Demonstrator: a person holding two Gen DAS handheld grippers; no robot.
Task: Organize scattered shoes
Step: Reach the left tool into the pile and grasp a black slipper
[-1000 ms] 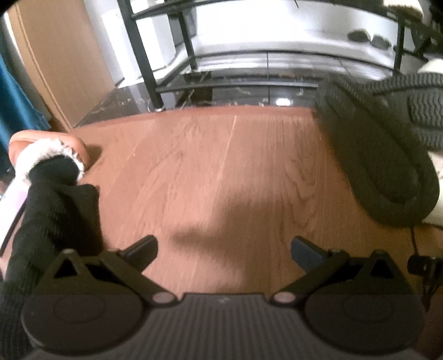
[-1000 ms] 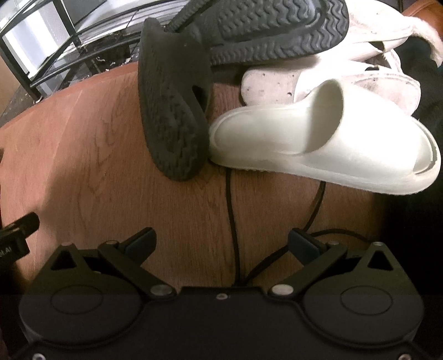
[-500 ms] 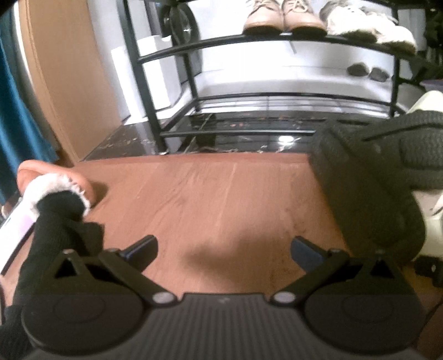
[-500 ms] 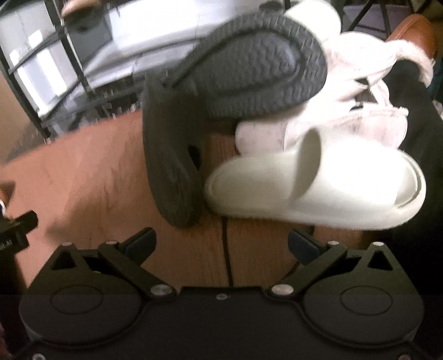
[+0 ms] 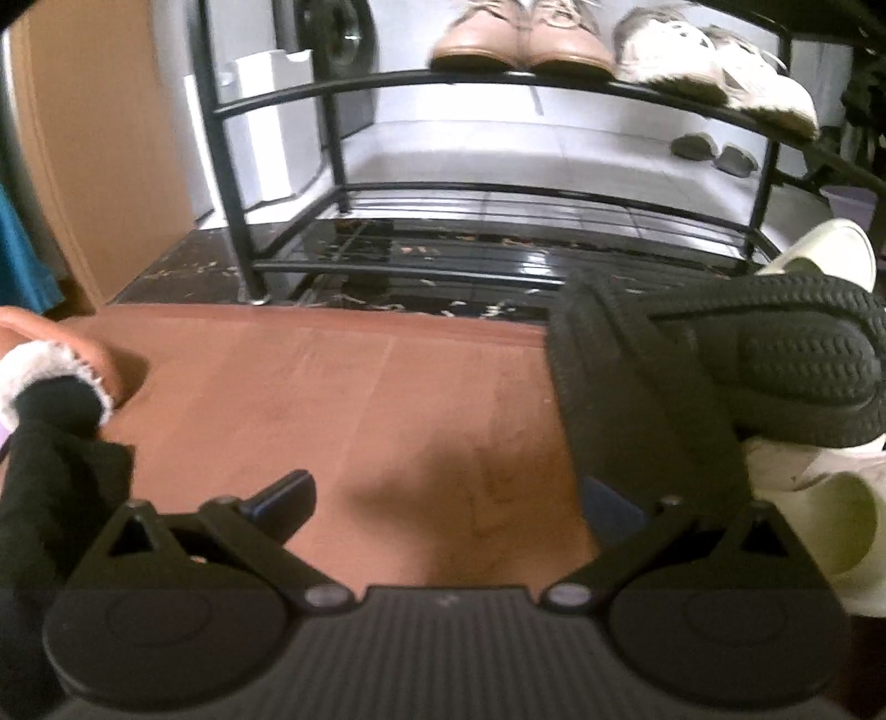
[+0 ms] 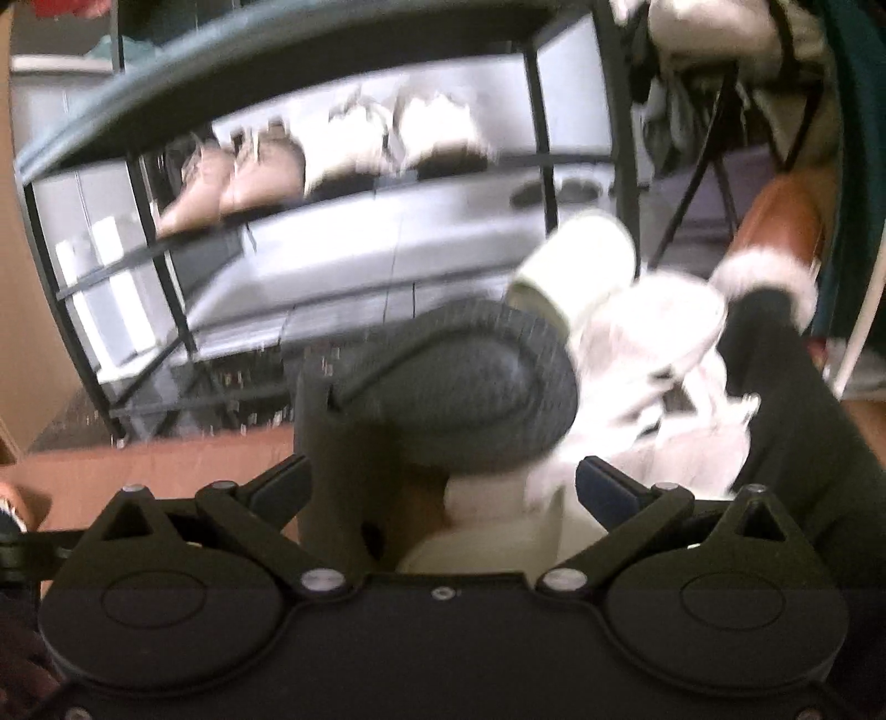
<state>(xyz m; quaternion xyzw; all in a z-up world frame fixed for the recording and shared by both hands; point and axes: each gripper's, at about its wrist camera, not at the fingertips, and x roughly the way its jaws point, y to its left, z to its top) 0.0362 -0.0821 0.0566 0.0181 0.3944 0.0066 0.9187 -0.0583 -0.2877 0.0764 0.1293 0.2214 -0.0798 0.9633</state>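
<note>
A pile of shoes lies on the wooden floor: two dark grey slides (image 5: 692,376) (image 6: 459,399), one on edge and one sole-up, over white slides (image 5: 819,526) (image 6: 576,266). My left gripper (image 5: 448,501) is open and empty, low over the floor, its right finger beside the slide that stands on edge. My right gripper (image 6: 443,487) is open right at the pile, with the dark slide and a white slide (image 6: 498,526) between its fingers. The right wrist view is blurred.
A black metal shoe rack (image 5: 498,266) stands ahead, with tan shoes (image 5: 520,39) and white sneakers (image 5: 720,72) on its upper shelf. Brown fur-lined slippers on black-sleeved legs sit at the left (image 5: 50,354) and the right (image 6: 775,238). A wooden panel (image 5: 111,138) is at the left.
Both grippers have tilted up and moved forward towards the rack. My right gripper has closed in on the pile, so the slides now lie between its fingers.
</note>
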